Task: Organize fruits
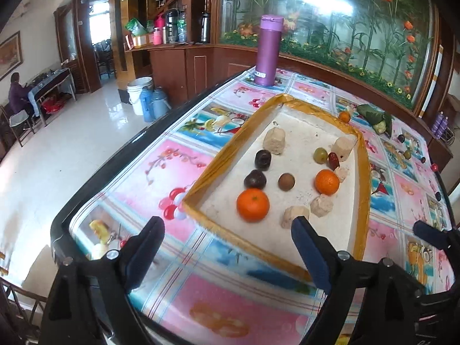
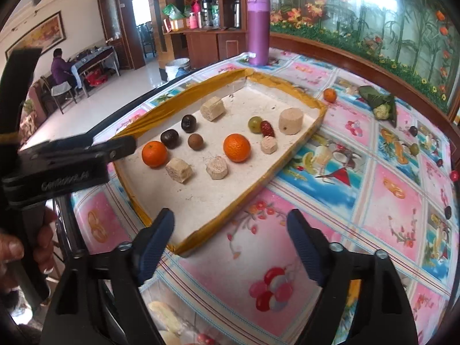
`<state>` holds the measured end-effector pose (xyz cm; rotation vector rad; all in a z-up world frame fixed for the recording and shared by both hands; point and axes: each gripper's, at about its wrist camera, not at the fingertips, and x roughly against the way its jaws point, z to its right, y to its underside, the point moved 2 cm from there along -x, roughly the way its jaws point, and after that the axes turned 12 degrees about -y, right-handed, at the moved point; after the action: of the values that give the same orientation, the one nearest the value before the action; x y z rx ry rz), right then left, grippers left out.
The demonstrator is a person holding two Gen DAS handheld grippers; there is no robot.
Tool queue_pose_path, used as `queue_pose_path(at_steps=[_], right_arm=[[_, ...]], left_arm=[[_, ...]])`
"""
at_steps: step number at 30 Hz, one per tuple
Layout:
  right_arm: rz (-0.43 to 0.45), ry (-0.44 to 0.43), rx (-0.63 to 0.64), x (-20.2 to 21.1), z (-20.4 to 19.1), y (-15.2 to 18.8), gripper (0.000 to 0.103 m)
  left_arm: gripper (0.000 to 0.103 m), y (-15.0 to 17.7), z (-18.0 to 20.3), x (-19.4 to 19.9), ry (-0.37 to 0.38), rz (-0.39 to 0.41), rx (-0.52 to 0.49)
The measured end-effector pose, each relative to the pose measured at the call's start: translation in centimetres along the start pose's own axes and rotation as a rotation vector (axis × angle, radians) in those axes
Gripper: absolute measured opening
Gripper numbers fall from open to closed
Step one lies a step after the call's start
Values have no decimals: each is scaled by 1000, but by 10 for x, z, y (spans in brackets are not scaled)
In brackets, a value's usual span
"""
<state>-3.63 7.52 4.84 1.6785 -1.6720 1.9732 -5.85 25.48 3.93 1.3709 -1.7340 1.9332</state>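
A white foam tray [image 1: 287,258] [image 2: 201,201] with a yellow taped rim lies on the flowered tablecloth. In it are two oranges [image 1: 253,204] [image 2: 237,147], two dark plums [image 1: 254,178] [image 2: 169,138], a brown round fruit [image 1: 286,182] [image 2: 195,141], a green grape [image 1: 320,155] [image 2: 255,124], a red date [image 1: 334,160] [image 2: 267,128] and several beige foam blocks [image 1: 274,141]. Loose on the cloth at the far right are a small orange [image 2: 329,95], a leaf-wrapped bundle [image 2: 381,103] and small dark fruits [image 2: 413,130]. My left gripper [image 1: 227,235] is open and empty at the tray's near corner. My right gripper [image 2: 230,230] is open and empty before the tray's near edge.
A purple flask [image 1: 268,50] [image 2: 258,31] stands behind the tray. The table's dark edge [image 1: 115,166] runs along the left, with floor beyond. A wooden ledge and a painted glass wall [image 1: 345,43] bound the far side. My left gripper's body [image 2: 66,166] shows left of the tray.
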Motion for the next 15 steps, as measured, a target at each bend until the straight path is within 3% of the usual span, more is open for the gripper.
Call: queue_pose_path(at_steps=[3,15], right_arm=[[19,39,-24,10,1,7,103],[100,194,-151,30,-6,31,103]], left_arm=[[92,11,4,5,1,3,-10],[93,22,5,19,121,67,-121]])
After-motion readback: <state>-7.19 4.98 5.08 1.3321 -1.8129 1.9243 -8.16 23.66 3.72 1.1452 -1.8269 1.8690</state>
